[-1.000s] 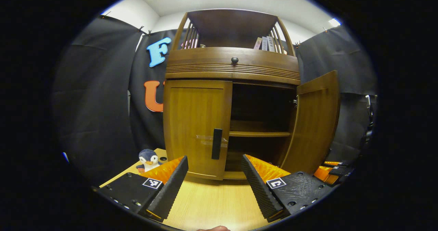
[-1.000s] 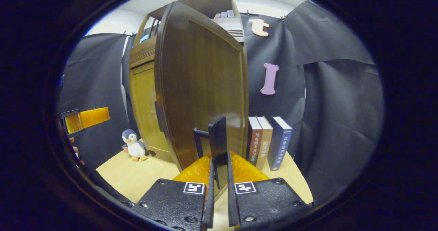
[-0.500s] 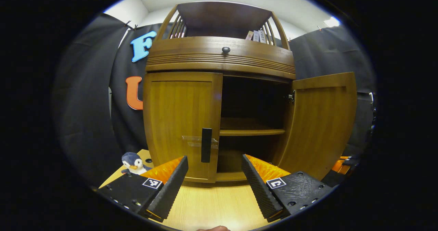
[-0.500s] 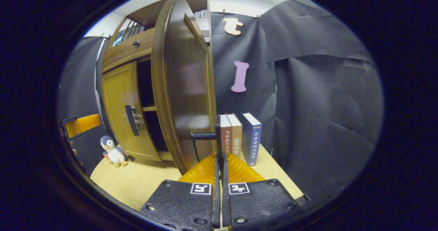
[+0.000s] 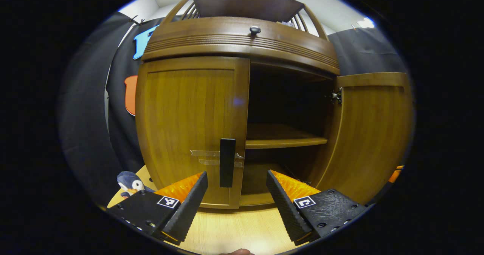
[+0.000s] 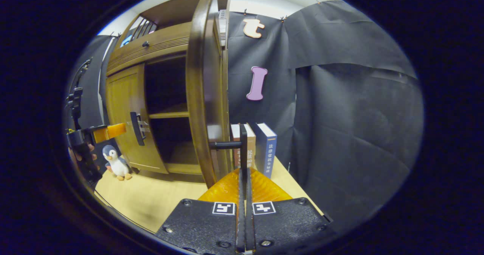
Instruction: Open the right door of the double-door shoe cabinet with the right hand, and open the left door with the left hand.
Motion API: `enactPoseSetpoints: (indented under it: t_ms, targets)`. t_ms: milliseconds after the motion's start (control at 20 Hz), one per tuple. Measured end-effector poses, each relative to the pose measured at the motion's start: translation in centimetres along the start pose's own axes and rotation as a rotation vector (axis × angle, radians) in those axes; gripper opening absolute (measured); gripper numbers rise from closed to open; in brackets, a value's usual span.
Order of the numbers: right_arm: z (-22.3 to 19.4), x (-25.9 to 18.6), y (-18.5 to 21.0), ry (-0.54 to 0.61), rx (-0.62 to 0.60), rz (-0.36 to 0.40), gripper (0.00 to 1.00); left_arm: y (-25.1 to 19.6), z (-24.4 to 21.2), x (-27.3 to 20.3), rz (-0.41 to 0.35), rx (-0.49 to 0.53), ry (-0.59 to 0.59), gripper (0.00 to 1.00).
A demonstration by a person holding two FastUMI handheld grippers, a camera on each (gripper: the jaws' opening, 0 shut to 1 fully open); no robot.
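The brown wooden shoe cabinet (image 5: 242, 43) stands close in front of me in the left gripper view. Its left door (image 5: 189, 122) is closed, and the door's black handle (image 5: 227, 162) sits just beyond my left gripper (image 5: 236, 175), which is open and apart from it. The right door (image 5: 374, 134) stands swung out. In the right gripper view this right door (image 6: 204, 96) appears nearly edge-on, and my right gripper (image 6: 244, 170) is shut on its black bar handle (image 6: 243, 143). Farther left there, a hand holds the left gripper (image 6: 106, 131) near the left door (image 6: 121, 111).
A plush penguin (image 5: 129, 184) sits on the light wooden table (image 5: 234, 228) left of the cabinet. Three upright books (image 6: 261, 149) stand right of the open door against the black cloth. An inner shelf (image 5: 283, 141) crosses the dark cabinet interior.
The right door has swung wider open with my right gripper on its handle. My left gripper has moved closer to the left door's handle, staying open.
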State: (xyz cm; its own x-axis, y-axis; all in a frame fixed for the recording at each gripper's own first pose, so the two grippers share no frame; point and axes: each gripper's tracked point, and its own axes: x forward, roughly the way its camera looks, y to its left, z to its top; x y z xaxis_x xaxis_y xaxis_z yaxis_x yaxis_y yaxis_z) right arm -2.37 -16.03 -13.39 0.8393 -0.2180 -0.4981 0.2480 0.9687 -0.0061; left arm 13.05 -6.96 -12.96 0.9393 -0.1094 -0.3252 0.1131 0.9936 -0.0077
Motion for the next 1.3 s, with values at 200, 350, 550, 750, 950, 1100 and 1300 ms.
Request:
enactPoseSetpoints:
  t_ms: [200,350,550,750,950,1100,1300]
  targets:
    - [0.1,-0.9,-1.8,-0.012,0.04,-0.043,0.04,0.8,-1.6,3.5,0.005,-0.021,0.039,0.94]
    - [0.3,-1.0,-1.4,-0.028,0.031,-0.047,0.04,1.4,-2.1,5.4,0.009,-0.019,0.048,0.95]
    - [0.5,-1.4,-1.4,-0.028,0.022,-0.068,0.04,2.3,-2.6,7.6,0.013,-0.015,0.043,0.94]
    - [1.1,-2.3,-1.7,-0.057,0.047,-0.102,0.04,2.6,-2.9,9.5,0.007,0.012,0.045,0.77]
    - [1.1,-3.5,-1.7,-0.068,0.07,-0.121,0.04,2.5,-2.1,10.4,-0.021,0.039,0.017,0.85]
    - [0.8,-4.0,-0.9,-0.069,0.102,-0.122,0.02,2.7,-2.1,10.7,-0.017,0.036,0.0,0.73]
    - [0.8,-4.9,0.0,-0.074,0.096,-0.116,0.06,2.8,-2.4,10.9,-0.02,0.059,0.002,0.63]
